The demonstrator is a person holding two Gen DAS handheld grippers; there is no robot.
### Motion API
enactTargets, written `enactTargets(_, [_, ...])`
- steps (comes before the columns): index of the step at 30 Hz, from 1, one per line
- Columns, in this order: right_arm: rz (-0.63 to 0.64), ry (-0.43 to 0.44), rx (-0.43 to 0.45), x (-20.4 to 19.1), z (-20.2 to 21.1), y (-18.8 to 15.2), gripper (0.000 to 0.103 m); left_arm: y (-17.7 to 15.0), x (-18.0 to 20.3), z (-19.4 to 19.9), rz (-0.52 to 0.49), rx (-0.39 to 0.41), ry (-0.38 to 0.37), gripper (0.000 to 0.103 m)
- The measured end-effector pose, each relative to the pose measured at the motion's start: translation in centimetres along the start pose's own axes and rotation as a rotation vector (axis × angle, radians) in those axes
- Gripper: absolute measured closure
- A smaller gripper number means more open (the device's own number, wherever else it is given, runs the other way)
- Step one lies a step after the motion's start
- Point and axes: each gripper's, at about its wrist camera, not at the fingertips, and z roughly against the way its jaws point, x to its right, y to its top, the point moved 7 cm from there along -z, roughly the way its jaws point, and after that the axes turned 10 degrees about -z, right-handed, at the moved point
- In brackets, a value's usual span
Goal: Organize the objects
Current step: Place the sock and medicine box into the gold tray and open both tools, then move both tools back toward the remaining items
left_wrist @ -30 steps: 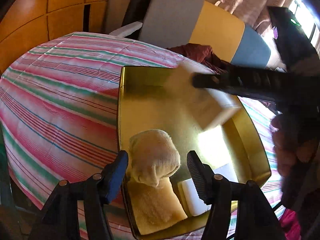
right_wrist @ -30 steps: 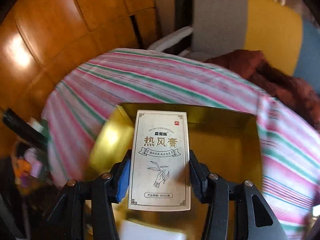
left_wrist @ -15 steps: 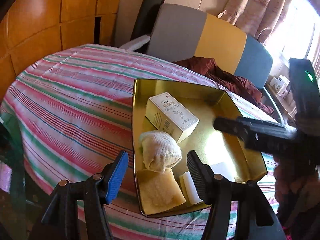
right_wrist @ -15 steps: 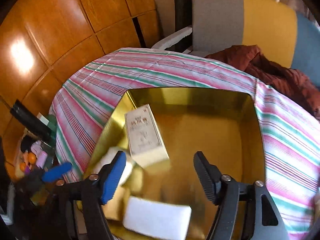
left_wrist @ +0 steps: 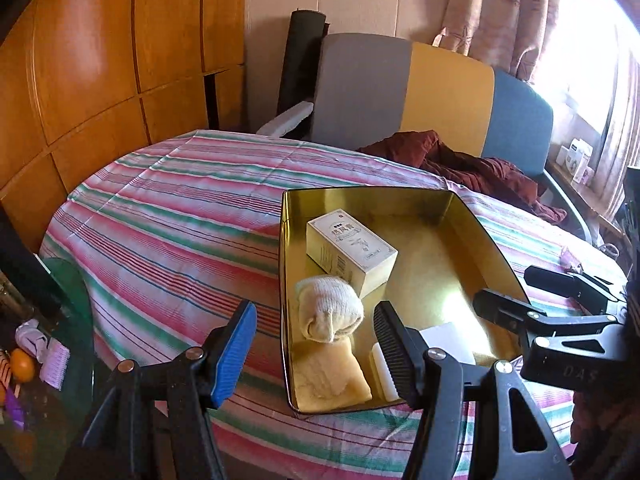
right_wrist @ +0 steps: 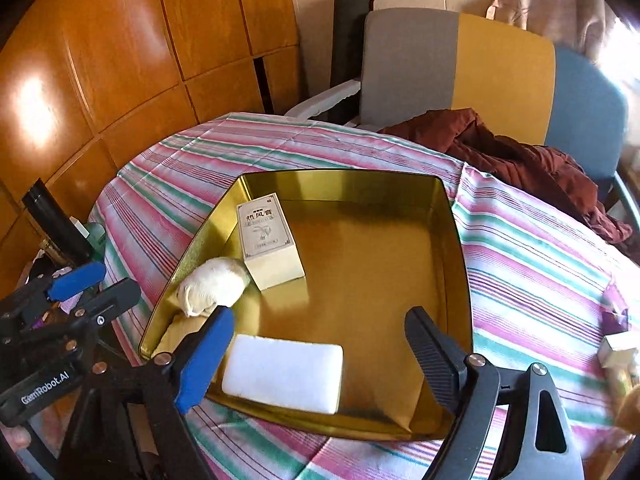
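A gold tray (right_wrist: 456,240) sits on the tabletop (left_wrist: 168,216), which is covered in a pink, green and white striped cloth. Inside the tray, the cream box (right_wrist: 268,240) with printed characters lies flat near the tray's left wall, and a rolled pale sock (right_wrist: 212,286) lies just in front of it, touching or nearly touching its near corner. A folded yellowish cloth (left_wrist: 328,376) sits at the near left corner, and a white block (right_wrist: 284,372) lies along the near edge. Around the tabletop: a chair (right_wrist: 460,68) with grey, yellow and blue panels carrying a dark red garment (right_wrist: 520,160), wooden panelling (left_wrist: 100,64) behind, and clutter low on the left. The right gripper (right_wrist: 320,356) hangs over the tray's near edge, its fingers apart and opening with nothing between them — only the white block shows below the gap. The left gripper (left_wrist: 314,348) hovers at the tray's near left corner, fingers apart and empty. A second ago the right gripper was clamped on the cream box above the tray; now the box rests in the tray, and both grippers have drawn back from it — more of the tabletop shows.
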Motion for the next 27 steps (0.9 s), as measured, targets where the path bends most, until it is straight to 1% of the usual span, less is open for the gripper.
enactTargets(6, [-0.002,-0.011,0.019,0.3,1.1,-1.0,0.013,-0.2,1.0,0.9,-0.028,0.010,0.002,0.041])
enactTargets(17, [-0.012,-0.038,0.064,1.4,3.0,-1.5,0.012,-0.1,3.1,2.3,-0.092,0.028,0.002,0.041])
enactTargets(27, [-0.060,-0.064,0.072,3.9,3.6,-2.3,0.011,0.0,5.3,3.1,-0.170,0.045,-0.007,0.041])
